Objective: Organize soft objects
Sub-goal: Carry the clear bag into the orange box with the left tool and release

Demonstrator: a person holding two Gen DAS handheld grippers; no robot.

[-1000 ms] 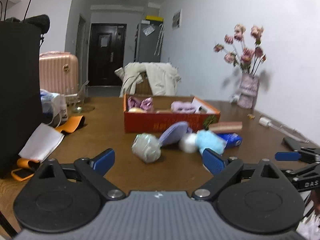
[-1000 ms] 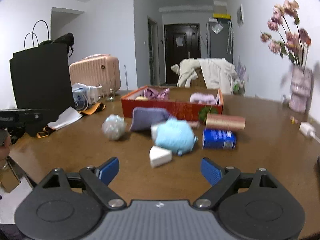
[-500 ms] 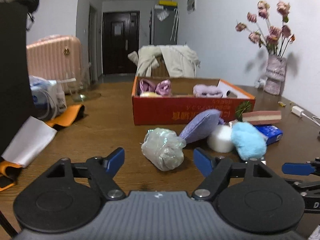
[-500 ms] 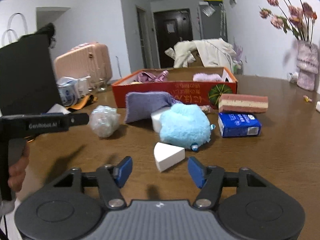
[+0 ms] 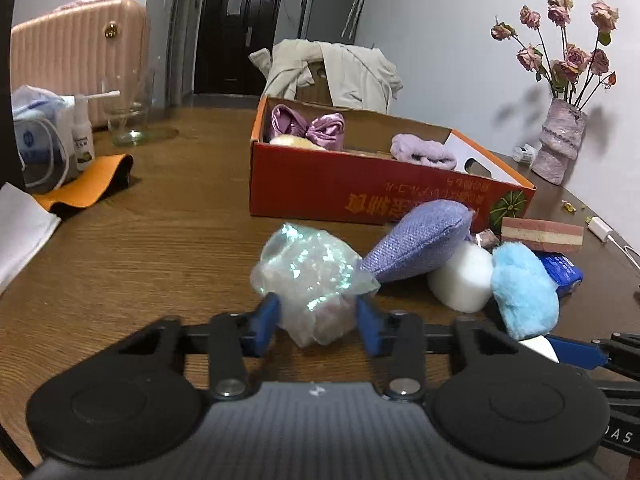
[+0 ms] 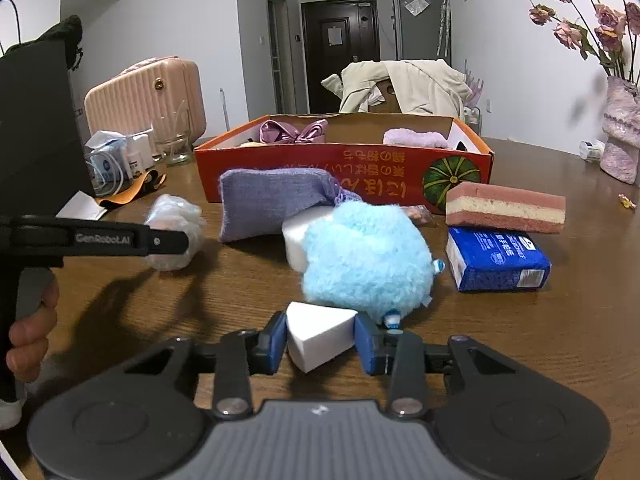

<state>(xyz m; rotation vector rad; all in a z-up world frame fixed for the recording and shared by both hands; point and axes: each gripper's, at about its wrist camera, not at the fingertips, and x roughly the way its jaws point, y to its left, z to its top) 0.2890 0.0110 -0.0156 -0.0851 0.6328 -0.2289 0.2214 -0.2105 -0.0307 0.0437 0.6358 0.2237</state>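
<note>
Currently: left tongs [image 5: 316, 322] closed on iridescent plastic bundle [image 5: 310, 276], blue pads pressed against both sides of its lower half; bundle resting on wooden counter [image 5: 152, 248]. Right tongs [image 6: 320, 342] clamped on white wedge sponge [image 6: 320, 334], one pad on each flank, wedge on the counter just in front of blue fluffy ball [image 6: 366, 254]. Unclear whether wedge and ball touch.

Behind the ball: white foam block [image 6: 298, 234], partly hidden. Purple fabric pouch [image 6: 272, 204] leaning over the block, just in front of red cardboard box [image 6: 320, 168]. Inside box: shiny purple bow [image 6: 294, 132] toward the left, lilac fuzzy cloth [image 6: 414, 138] toward the right, a pale yellow item beside the bow, mostly hidden by the wall.

Right of the ball: blue packet [image 6: 496, 258] flat on counter; pink-and-cream layered sponge [image 6: 504, 208] lying across its far edge, near the box corner.

Left tongs also seen side-on from right wrist view, held by a hand [image 6: 30, 330] at the frame edge.

Far right of counter: pink vase [image 5: 560, 146] with dried roses. Left side: orange strap [image 5: 86, 186], small spray bottle [image 5: 82, 136], glass vessel [image 5: 126, 120].
</note>
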